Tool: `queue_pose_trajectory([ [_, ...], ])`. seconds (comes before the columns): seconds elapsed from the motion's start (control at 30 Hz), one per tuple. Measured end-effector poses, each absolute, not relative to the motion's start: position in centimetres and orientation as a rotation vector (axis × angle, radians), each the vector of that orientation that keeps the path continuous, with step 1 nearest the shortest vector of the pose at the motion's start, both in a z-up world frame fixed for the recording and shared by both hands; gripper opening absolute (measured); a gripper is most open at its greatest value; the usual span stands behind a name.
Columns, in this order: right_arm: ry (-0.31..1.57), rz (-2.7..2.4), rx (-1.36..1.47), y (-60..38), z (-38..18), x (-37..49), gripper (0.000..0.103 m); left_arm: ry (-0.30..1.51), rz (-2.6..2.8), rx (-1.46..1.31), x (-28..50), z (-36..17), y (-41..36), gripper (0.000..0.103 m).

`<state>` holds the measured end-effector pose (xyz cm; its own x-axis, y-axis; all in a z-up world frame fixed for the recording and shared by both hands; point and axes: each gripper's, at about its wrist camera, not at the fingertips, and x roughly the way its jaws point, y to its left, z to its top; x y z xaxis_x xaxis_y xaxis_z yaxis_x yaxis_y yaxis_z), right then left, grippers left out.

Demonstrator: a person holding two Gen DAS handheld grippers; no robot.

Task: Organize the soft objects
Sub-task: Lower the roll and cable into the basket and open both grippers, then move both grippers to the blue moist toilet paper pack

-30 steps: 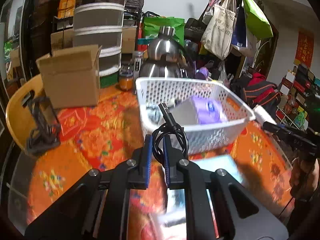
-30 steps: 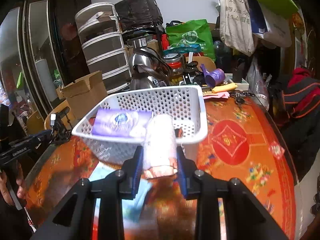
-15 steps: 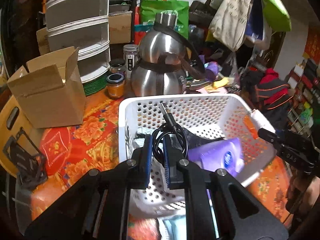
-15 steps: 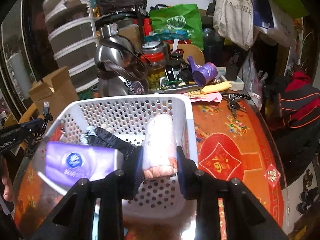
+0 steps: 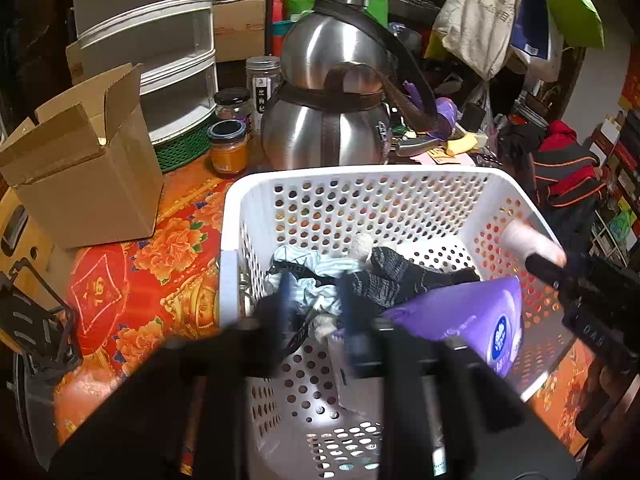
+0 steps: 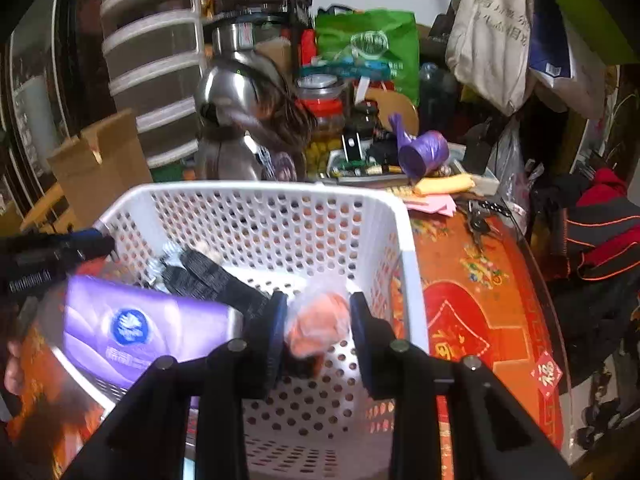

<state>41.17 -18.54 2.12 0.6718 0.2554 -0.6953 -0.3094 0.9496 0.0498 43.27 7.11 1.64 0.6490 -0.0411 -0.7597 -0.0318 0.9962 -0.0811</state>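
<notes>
We are at the drop-off: both grippers hang over the white basket (image 5: 400, 176), letting their loads go.

Nearest in the left wrist view, our left gripper (image 5: 314, 312) is blurred, and its jaws have just been opening. The black cable (image 5: 298, 334) sits low between them, a dark loop we can barely make out, and the pads no longer appear to press on it, so we judge it released and dropping to the basket floor.

In the right wrist view, our right gripper (image 6: 318, 320) has also just been opening its jaws. The pink roll in its clear wrap (image 6: 316, 324) lies between the pads with a gap showing on its right side, so we judge the clamp eased off.

Further in lie the purple tissue pack (image 5: 472, 320), the dark socks (image 5: 384, 280) and a pale striped cloth (image 5: 304, 272), all inside the basket. Behind it stand the steel kettle (image 5: 332, 120) and the cardboard box (image 5: 80, 168).

Next, we judge, both grippers should spread fully, lift clear of the rim without snagging the cable or wrap, and go for whatever soft things remain.

The left view alone shows the cable and the striped cloth, and the roll's end poking from the other gripper. Only the right view shows the gap beside the roll and the clutter at the table's far edge.
</notes>
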Motion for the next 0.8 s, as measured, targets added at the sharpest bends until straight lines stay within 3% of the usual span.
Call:
queue_pose_trajectory([
  [0.03,0.760,0.318,-0.067,-18.7,2.4,41.0,0.059,0.844,0.003,-0.075,42.8,1.9,7.0,0.067],
  [0.07,0.749,0.313,-0.069,-18.8,2.6,40.8,0.069,0.821,0.010,-0.063,42.3,2.1,6.9,0.077],
  [0.1,0.725,0.300,-0.084,-18.8,2.8,40.4,0.077,0.796,0.014,-0.057,41.8,2.4,6.9,0.079],
  [0.63,0.723,0.346,-0.007,-21.2,3.7,32.7,0.082,0.776,0.028,-0.060,33.1,3.8,6.3,0.080],
  [0.8,0.665,0.391,0.034,-22.9,2.2,27.0,0.093,0.782,-0.019,-0.126,27.9,2.6,6.3,0.084],
])
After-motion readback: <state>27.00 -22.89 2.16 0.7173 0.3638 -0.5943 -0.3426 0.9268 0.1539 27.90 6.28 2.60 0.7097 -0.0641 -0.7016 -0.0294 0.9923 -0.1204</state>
